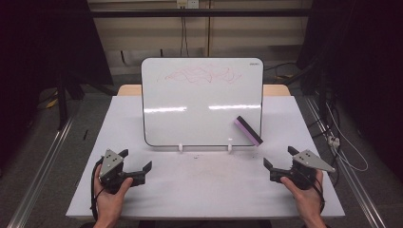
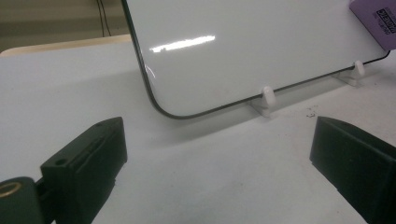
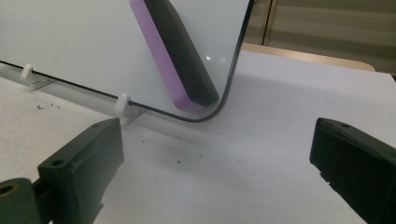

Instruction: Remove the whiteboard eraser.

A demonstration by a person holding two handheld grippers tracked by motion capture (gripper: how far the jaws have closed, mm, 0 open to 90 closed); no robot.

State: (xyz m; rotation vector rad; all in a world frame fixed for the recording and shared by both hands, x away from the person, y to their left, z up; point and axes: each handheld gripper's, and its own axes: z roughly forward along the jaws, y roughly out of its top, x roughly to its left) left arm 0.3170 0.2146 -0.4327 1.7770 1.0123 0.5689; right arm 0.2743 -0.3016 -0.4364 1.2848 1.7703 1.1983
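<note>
A whiteboard (image 1: 202, 102) stands tilted back on two small white feet at the middle of the table, with red scribbles (image 1: 202, 74) near its top. A purple and black eraser (image 1: 249, 130) clings slantwise to its lower right corner. The board's lower left corner (image 2: 173, 109) shows in the left gripper view, the eraser (image 3: 175, 60) close up in the right gripper view. My left gripper (image 1: 137, 160) rests open at the front left, my right gripper (image 1: 280, 157) open at the front right. Both hold nothing and sit apart from the board.
The white table (image 1: 204, 190) has dark specks (image 2: 310, 112) in front of the board's feet. A wooden surface (image 1: 128, 89) shows behind it. Metal rails (image 1: 43, 166) run along both sides on the floor, and cables (image 1: 340, 142) lie to the right.
</note>
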